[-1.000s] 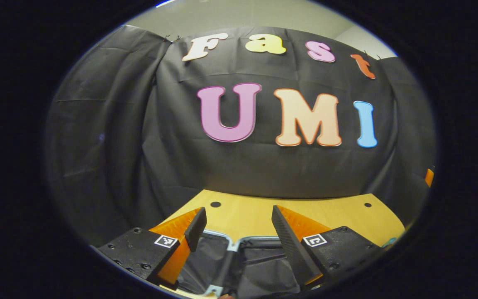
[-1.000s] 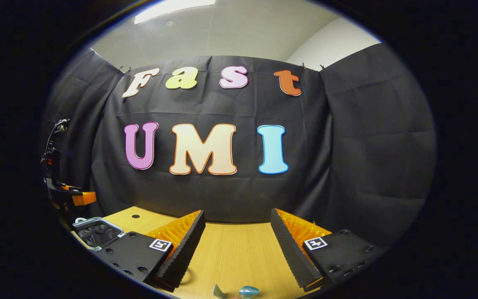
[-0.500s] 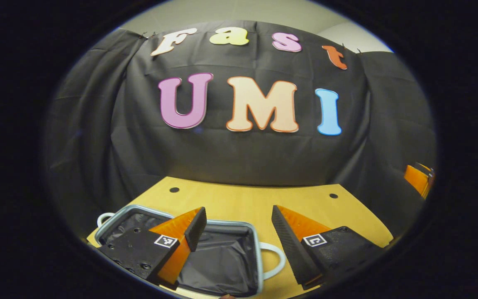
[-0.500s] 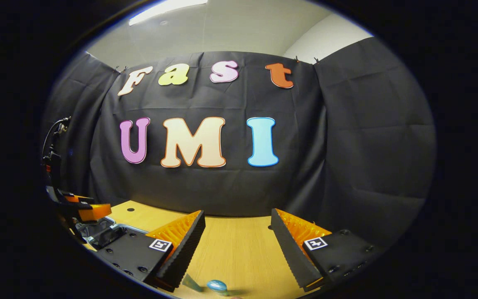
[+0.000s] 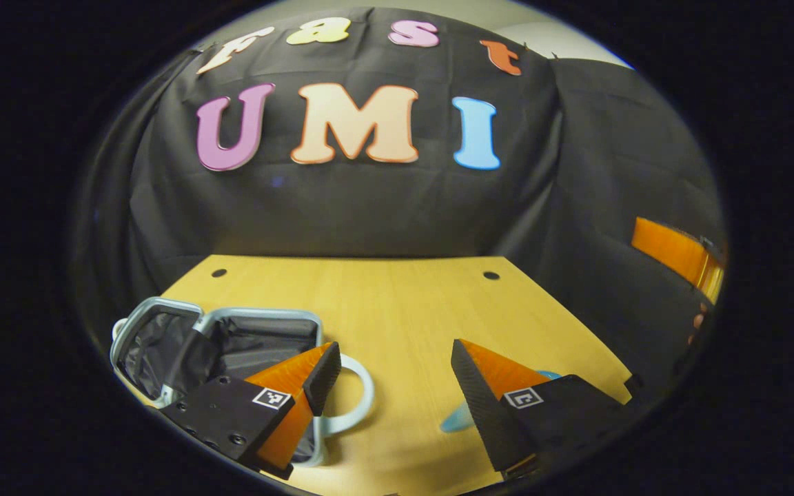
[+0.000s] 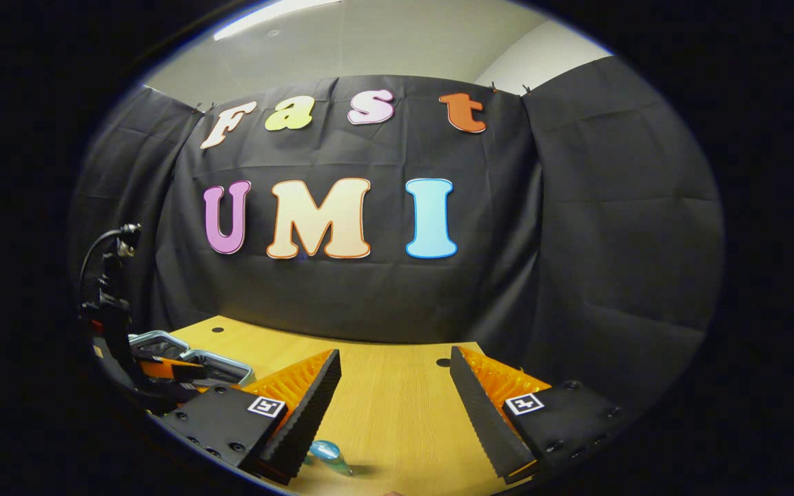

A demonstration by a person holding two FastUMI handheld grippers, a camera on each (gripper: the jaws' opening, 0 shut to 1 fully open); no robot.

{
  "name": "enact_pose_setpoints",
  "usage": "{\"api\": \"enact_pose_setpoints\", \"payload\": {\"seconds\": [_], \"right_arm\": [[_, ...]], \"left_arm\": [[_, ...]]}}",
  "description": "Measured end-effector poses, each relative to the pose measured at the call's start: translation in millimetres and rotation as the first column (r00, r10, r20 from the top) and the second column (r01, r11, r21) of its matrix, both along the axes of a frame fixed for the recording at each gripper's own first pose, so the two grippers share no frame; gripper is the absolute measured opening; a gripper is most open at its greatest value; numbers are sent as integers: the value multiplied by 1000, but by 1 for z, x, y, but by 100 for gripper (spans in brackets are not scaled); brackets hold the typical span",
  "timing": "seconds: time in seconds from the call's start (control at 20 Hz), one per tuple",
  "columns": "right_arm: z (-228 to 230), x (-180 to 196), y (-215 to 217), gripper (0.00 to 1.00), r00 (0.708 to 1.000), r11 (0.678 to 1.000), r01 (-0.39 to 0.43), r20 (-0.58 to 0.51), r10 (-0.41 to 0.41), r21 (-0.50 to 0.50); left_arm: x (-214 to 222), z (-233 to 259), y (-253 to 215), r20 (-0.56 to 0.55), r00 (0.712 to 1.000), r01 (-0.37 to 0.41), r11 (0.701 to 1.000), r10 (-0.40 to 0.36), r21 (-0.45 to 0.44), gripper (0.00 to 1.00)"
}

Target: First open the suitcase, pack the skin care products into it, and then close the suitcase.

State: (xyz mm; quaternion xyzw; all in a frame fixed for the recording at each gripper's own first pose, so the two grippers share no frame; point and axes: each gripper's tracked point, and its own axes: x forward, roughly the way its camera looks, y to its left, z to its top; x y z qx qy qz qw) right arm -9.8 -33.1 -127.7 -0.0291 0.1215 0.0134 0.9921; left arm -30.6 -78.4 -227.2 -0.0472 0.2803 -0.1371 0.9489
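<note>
- A booth walled in black cloth, a wooden table [image 5: 397, 303] across its floor.
- Nearest me, my left gripper [image 5: 391, 372] stands wide open, holding nothing; my right gripper [image 6: 394, 386] likewise gapes empty above the tabletop.
- Just ahead of my right fingers lies a small blue skin care product [image 6: 327, 453]. I judge it light, smooth and likely slippery, best pinched across its middle.
- Farther left, the suitcase [image 5: 163, 313] lies open, its dark soft lining bare, its pale loop handle [image 5: 359, 406] facing the product.

Light wooden table [image 5: 397, 303] with two small dark holes near its far edge, black cloth wall [image 6: 617, 234] behind.
</note>
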Motion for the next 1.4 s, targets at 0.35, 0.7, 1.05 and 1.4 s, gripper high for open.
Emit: {"api": "enact_pose_setpoints", "payload": {"seconds": [0.35, 0.7, 1.05, 1.4], "right_arm": [[-12, -10, -22, 100, 999, 1000, -3, -34, 2, -28], [-33, -20, -8, 100, 995, 997, -61, -79, 57, -54], [-73, -26, 30, 99, 978, 984, -172, -125, 166, -40], [-150, -38, 63, 99, 930, 964, -264, -259, 260, 22]], "left_arm": [[-26, -62, -42, -116, 991, 66, 998, -67, -9, 96], [-43, -127, -59, -252, 963, 99, 995, -99, -12, 69], [-36, -116, -62, -248, 960, 121, 992, -127, -37, 27], [-10, -30, -13, -160, 986, 50, 998, -55, -34, 27]]}}
